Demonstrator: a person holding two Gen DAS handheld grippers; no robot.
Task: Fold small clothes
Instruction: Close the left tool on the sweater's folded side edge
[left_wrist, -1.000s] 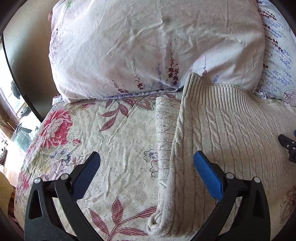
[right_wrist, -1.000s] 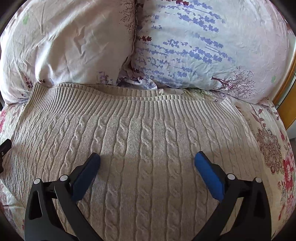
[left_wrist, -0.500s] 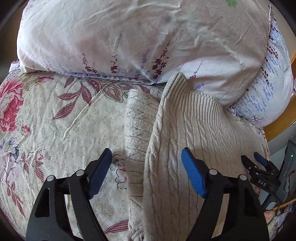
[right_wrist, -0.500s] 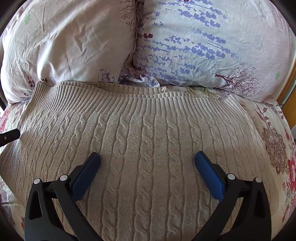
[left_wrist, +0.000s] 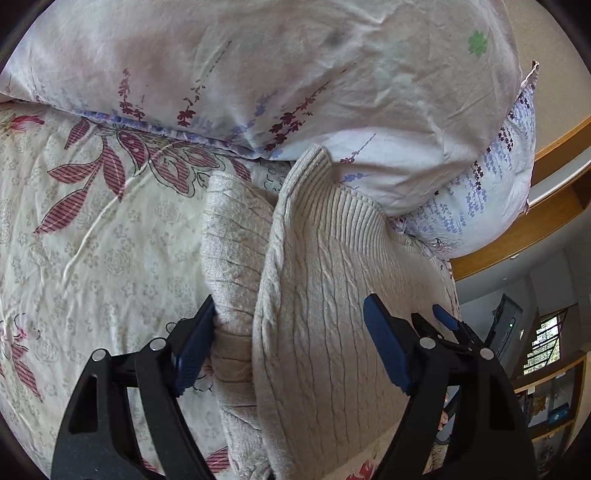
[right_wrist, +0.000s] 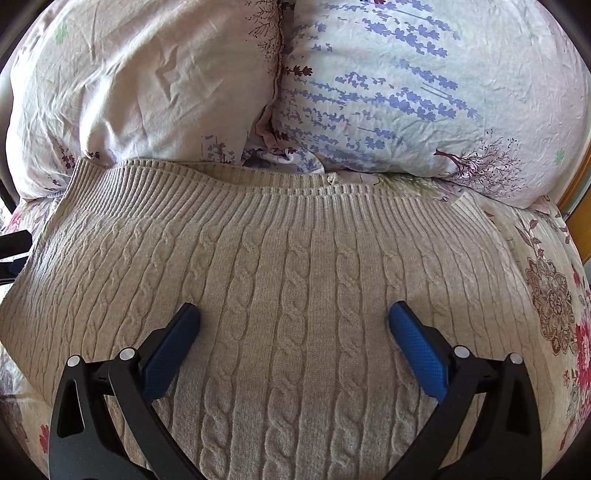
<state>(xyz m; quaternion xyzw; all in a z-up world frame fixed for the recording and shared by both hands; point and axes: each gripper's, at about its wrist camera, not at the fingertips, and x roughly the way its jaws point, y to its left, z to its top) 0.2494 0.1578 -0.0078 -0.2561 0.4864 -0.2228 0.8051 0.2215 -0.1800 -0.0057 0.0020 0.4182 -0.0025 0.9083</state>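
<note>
Sweater (right_wrist: 295, 295), beige cable-knit, lies flat on the floral bedsheet (left_wrist: 92, 240), its ribbed hem against the pillows (right_wrist: 406, 92) and its cables running lengthwise toward me. My left gripper (left_wrist: 288, 343) stands partly open, straddling the folded side edge. My right gripper (right_wrist: 295, 332) hovers over the middle, spread wide, holding nothing.

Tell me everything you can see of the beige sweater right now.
The beige sweater is a cable-knit garment with a ribbed band along its far edge, lying spread over the floral bedsheet. That ribbed edge lies against the two pillows. In the left wrist view its side edge is doubled over, showing the knit's plainer reverse. The left gripper straddles this fold, one pad against the fabric, the other clear. The right gripper hangs open above the middle.
</note>
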